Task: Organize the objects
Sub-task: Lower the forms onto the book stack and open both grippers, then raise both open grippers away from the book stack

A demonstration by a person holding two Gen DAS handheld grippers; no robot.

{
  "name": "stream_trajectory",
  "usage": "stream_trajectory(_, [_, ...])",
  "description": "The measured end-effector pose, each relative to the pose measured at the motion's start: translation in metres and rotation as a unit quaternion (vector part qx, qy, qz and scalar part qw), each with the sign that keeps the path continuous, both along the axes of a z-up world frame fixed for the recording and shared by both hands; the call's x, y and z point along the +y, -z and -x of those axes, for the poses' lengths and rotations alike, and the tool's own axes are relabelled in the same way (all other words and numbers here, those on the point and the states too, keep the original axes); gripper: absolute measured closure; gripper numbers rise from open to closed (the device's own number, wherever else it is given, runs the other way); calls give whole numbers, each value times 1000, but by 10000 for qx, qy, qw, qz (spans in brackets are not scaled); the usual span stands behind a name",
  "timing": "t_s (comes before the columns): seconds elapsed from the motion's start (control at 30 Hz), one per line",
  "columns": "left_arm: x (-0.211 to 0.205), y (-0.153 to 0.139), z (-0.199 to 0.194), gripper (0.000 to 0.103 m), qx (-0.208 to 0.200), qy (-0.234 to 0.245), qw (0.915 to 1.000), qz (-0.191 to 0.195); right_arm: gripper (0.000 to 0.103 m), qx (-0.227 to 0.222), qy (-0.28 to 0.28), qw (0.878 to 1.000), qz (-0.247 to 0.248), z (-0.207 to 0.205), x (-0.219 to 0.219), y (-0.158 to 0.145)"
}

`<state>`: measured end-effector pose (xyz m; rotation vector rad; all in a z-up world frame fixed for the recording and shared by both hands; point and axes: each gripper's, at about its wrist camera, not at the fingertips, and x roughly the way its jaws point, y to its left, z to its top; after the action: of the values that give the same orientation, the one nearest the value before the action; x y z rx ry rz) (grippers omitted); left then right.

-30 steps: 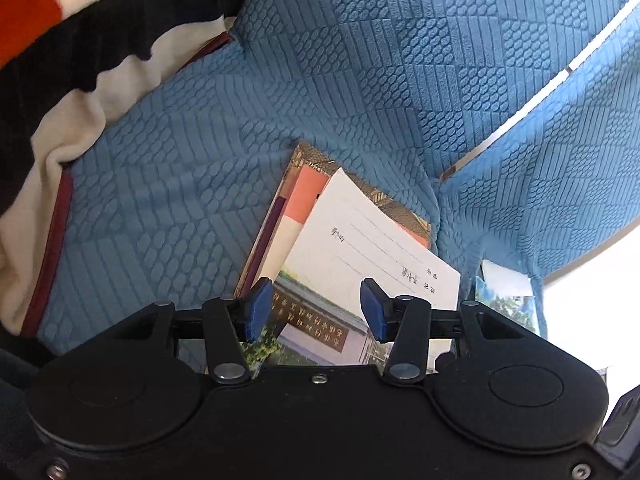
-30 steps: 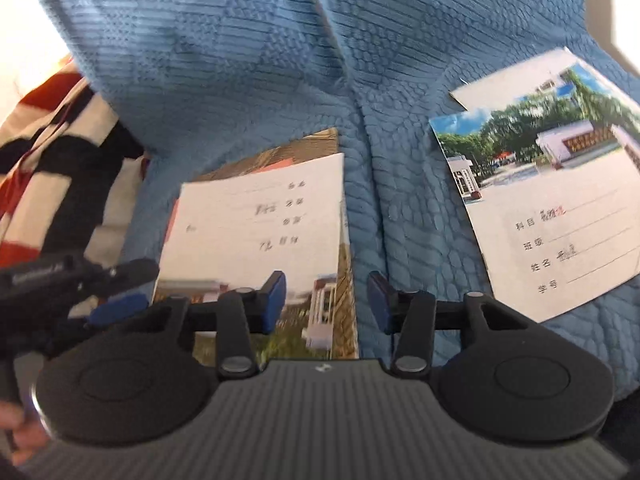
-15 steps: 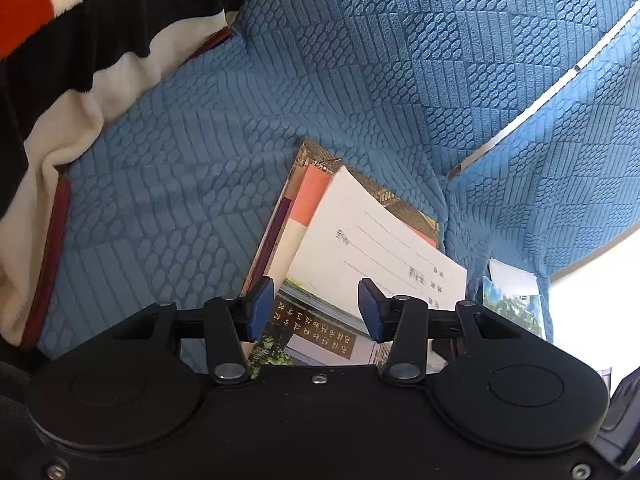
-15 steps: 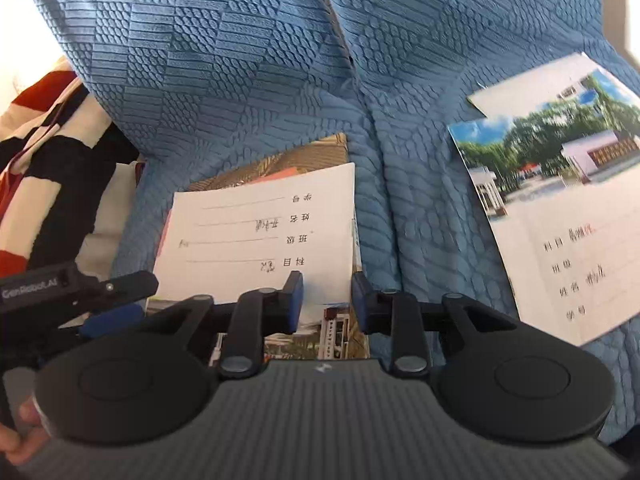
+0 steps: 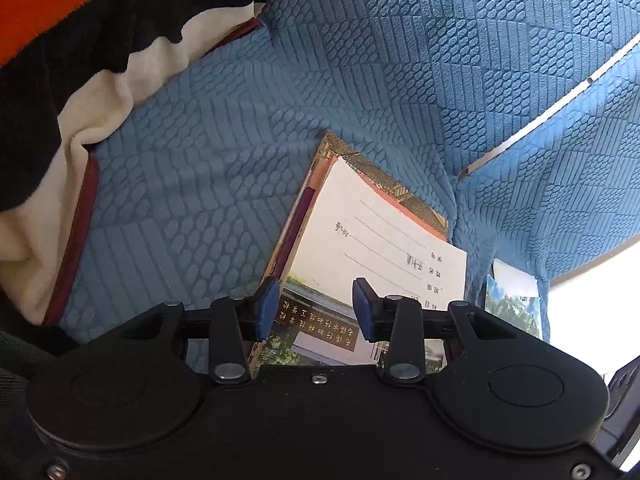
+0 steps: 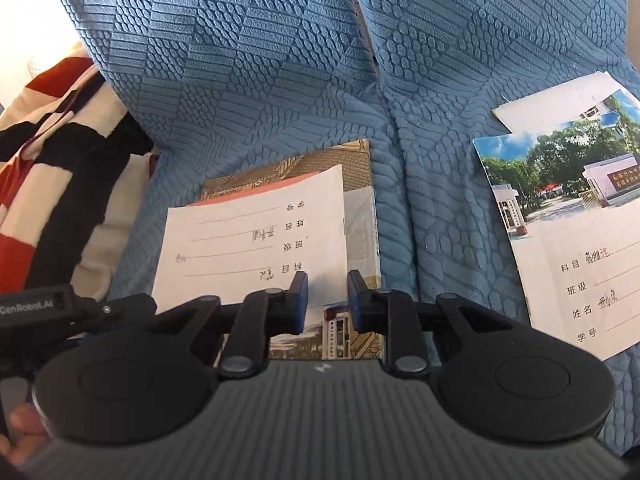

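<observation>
1. Left wrist view: my left gripper (image 5: 314,308) has been narrowing, unclenched, over the stacked notebooks (image 5: 376,256) at twelve o'clock.
2. My right gripper (image 6: 327,300) has been closing, nothing pinched.
3. At three o'clock, loose notebooks (image 6: 576,232) on the sofa (image 6: 280,80) are unstacked, I judge.

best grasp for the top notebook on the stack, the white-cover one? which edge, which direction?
Judging from both views, take the top notebook by its near edge, the photo end nearest the right gripper, coming in low from the front. It lies flat on the book beneath, so a thin overhanging edge is the only thing the jaws can pinch; they have just been closing there.
</observation>
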<state>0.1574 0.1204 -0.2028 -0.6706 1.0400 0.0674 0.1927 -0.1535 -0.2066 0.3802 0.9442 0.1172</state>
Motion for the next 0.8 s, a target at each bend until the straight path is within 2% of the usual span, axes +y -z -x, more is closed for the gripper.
stream_trajectory(0.2, [1, -6, 4, 63, -204, 60, 9998, 44, 78, 115, 79, 9999, 46, 1, -1, -3])
stream_trajectory(0.37, [-4, -18, 10, 63, -371, 229, 9990, -103, 78, -35, 123, 9998, 121, 4, -8, -23])
stream_trajectory(0.53, [-10, -45, 23, 62, -526, 253, 9976, -371, 78, -334, -96, 9992, 187, 17, -11, -61])
stream_trajectory(0.6, [-12, -60, 30, 62, -661, 313, 9966, -390, 78, -471, -235, 9985, 167, 25, -13, -80])
stream_trajectory(0.7, [-18, -85, 38, 62, -826, 419, 9937, -636, 78, -629, -374, 9971, 187, 36, -15, -109])
stream_trajectory(0.8, [-21, -108, 47, 62, -981, 508, 9918, -647, 78, -769, -394, 9962, 111, 46, -21, -131])
